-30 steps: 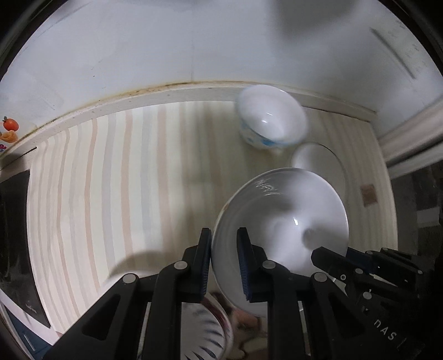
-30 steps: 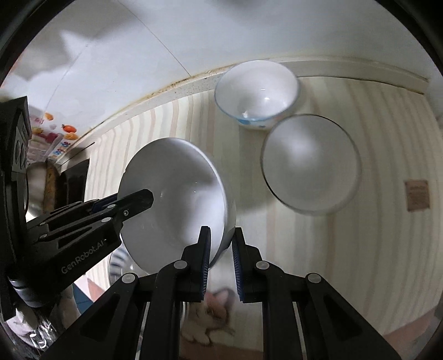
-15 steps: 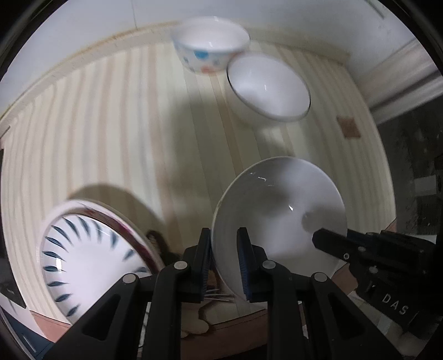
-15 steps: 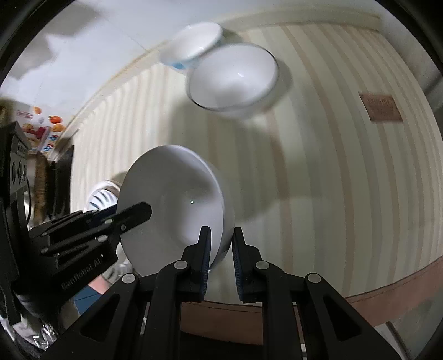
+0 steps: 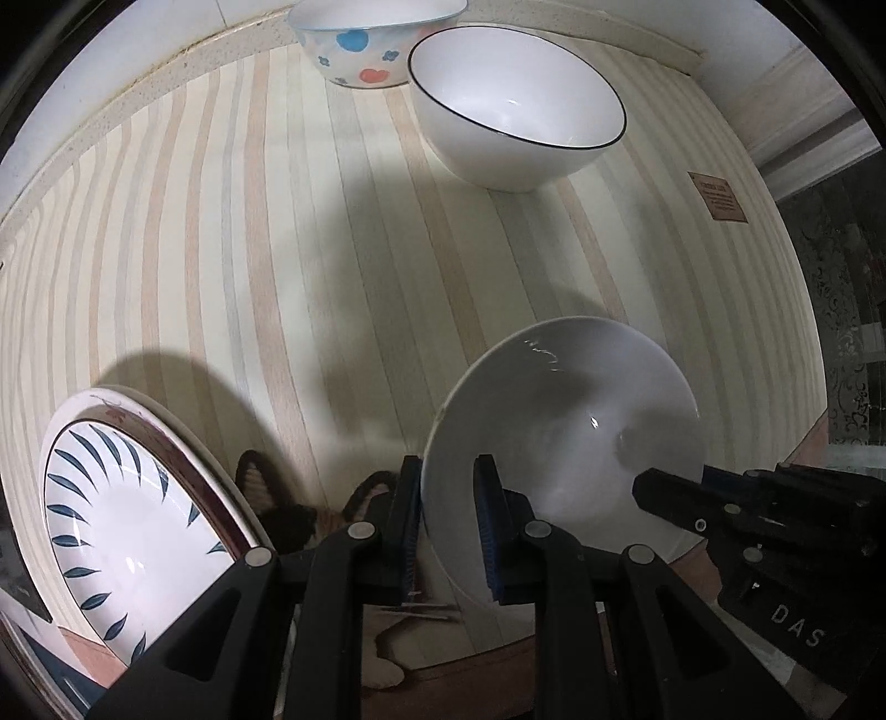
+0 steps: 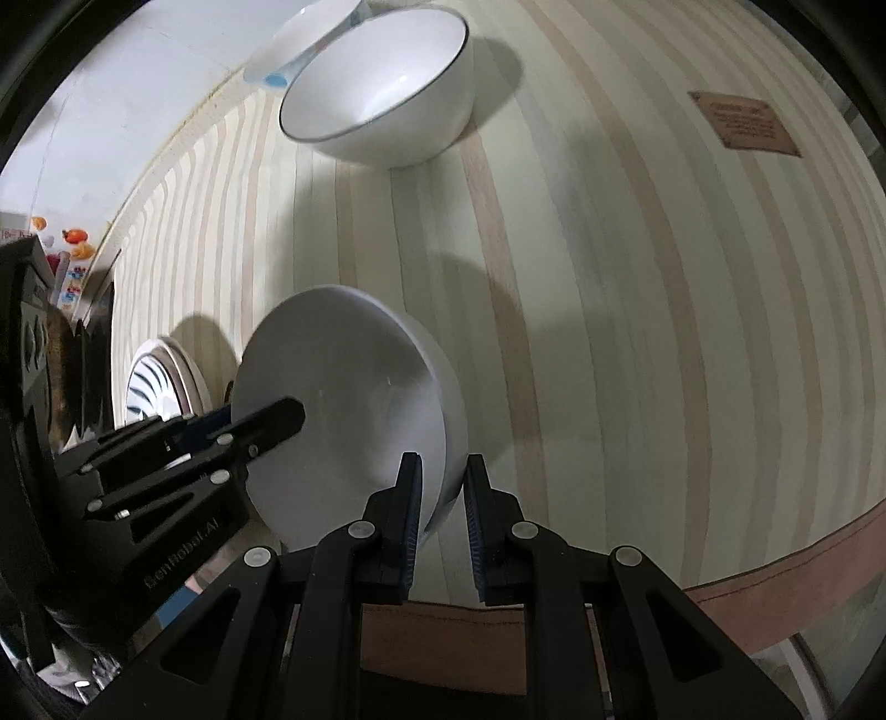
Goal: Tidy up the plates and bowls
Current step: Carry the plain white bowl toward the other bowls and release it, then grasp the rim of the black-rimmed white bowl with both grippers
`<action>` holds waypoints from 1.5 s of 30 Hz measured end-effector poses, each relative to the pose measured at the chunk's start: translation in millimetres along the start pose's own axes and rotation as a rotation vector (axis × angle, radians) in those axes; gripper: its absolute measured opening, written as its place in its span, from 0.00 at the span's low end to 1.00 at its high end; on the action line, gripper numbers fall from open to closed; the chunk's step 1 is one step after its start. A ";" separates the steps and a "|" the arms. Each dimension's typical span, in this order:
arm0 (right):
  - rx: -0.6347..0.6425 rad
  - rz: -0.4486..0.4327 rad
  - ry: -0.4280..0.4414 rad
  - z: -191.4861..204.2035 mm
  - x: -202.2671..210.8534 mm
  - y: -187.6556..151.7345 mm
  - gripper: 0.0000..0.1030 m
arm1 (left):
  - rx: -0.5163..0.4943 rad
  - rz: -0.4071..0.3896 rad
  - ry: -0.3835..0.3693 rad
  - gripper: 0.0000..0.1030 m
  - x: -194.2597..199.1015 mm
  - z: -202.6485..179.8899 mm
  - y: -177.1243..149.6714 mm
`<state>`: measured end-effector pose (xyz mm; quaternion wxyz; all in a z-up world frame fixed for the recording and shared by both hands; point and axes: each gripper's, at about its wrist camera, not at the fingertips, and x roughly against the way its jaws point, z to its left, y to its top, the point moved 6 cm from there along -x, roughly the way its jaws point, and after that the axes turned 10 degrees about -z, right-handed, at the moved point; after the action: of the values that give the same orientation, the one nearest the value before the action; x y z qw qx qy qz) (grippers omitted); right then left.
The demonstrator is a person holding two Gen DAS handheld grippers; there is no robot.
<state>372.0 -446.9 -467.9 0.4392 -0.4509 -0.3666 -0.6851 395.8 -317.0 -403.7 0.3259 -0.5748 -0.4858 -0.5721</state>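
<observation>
- While lifted above the striped table [image 5: 232, 266], a plain white bowl [image 5: 559, 443] is pinched at opposite rim edges by the left gripper [image 5: 447, 520] and right gripper [image 6: 443, 518], jaws narrowly parted.
- Left of the left gripper, stacked plates [image 5: 127, 509] are seen.
- Far ahead, a black-rimmed bowl [image 5: 515, 105] and a dotted bowl [image 5: 365, 50] are set touching.

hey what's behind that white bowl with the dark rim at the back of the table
Right behind the dark-rimmed bowl stands a spotted bowl with blue and red marks, against the wall. In the right wrist view the dark-rimmed bowl covers most of it. Whether they touch is unclear.
</observation>
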 end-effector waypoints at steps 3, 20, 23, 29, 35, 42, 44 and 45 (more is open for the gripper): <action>-0.024 0.045 0.036 3.3 0.5 1.1 0.19 | 0.040 0.002 -0.009 0.17 21.4 10.7 -0.1; -0.101 -0.182 0.099 -19.9 36.5 164.0 0.55 | 0.144 -0.158 -0.046 0.50 35.8 36.8 154.6; -0.118 -0.158 0.092 -17.4 10.3 176.2 0.53 | 0.126 -0.119 -0.039 0.49 5.9 32.4 157.0; -0.105 -0.124 0.051 -17.9 -21.0 187.2 0.11 | 0.060 -0.078 -0.027 0.16 -28.6 18.4 150.8; -0.056 -0.137 0.001 -6.7 -26.3 187.7 0.10 | 0.055 -0.113 -0.023 0.16 -27.3 15.1 149.2; -0.050 -0.146 0.017 -0.1 -8.5 181.4 0.10 | 0.039 -0.166 -0.021 0.16 8.4 19.4 143.5; -0.043 -0.159 0.026 4.8 3.6 178.7 0.10 | 0.030 -0.186 -0.024 0.16 21.8 16.6 140.2; -0.039 -0.166 0.029 6.9 10.1 176.7 0.10 | 0.025 -0.192 -0.025 0.16 26.0 16.0 139.8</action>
<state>536.7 -504.5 -437.4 0.3770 -0.4176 -0.3829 -0.7327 528.1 -341.4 -355.1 0.2707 -0.5286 -0.5499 -0.5873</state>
